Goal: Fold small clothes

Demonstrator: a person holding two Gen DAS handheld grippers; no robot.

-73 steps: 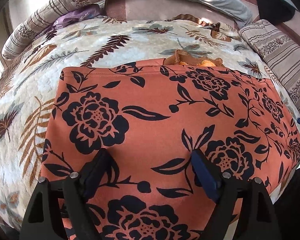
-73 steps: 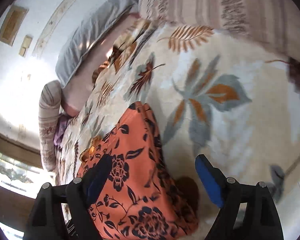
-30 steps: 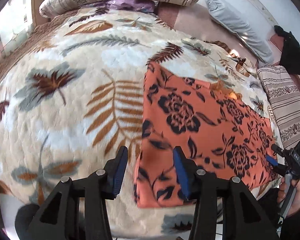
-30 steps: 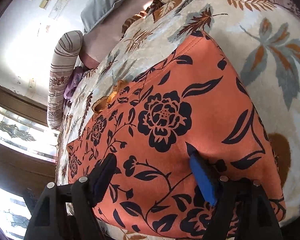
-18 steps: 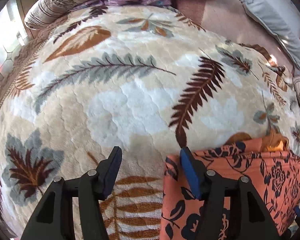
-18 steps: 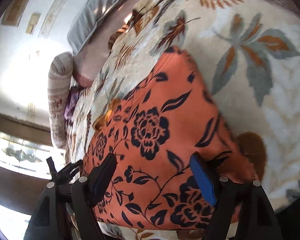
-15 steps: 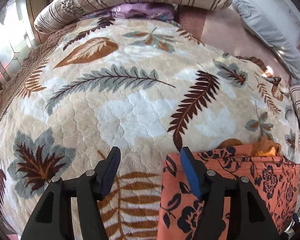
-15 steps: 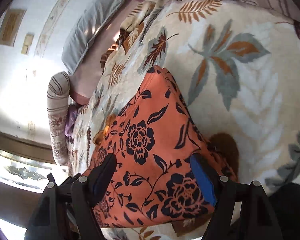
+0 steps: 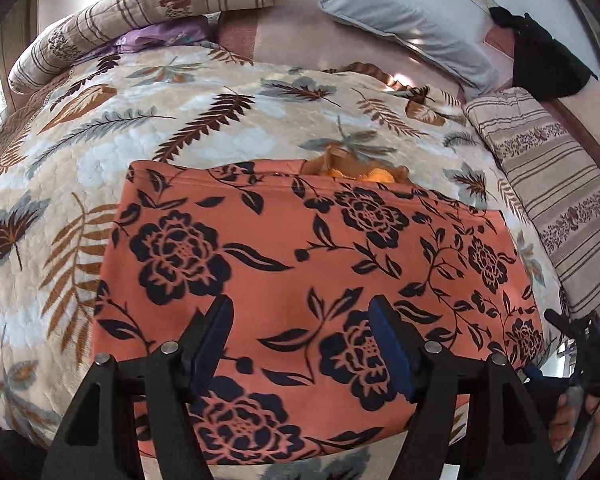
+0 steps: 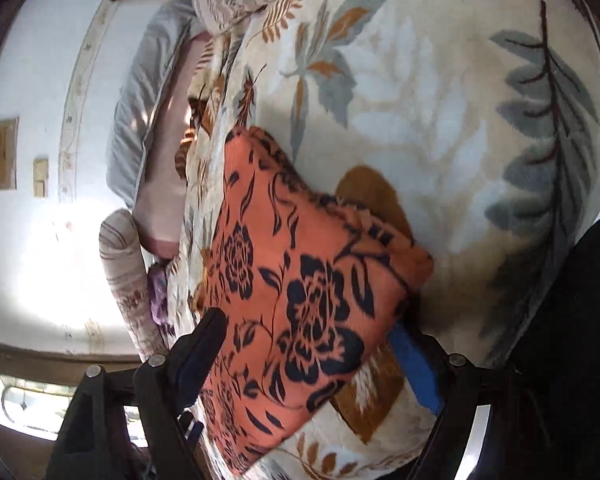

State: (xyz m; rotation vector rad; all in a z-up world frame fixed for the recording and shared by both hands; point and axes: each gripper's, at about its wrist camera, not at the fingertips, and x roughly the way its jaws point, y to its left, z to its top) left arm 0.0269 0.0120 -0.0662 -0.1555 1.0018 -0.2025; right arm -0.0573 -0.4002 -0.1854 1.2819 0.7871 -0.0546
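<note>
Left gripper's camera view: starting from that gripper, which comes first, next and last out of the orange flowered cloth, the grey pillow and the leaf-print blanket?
From the left gripper, whose jaws are opening:
1. Orange flowered cloth: right under the jaws, nothing pinched.
2. Leaf-print blanket: spreads around and beyond the cloth.
3. Grey pillow: far end of the bed, upper right.

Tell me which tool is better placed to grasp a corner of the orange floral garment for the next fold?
Right, probably. The right tool, opening, already straddles a corner of the orange floral garment; the left tool sits over its middle.
</note>
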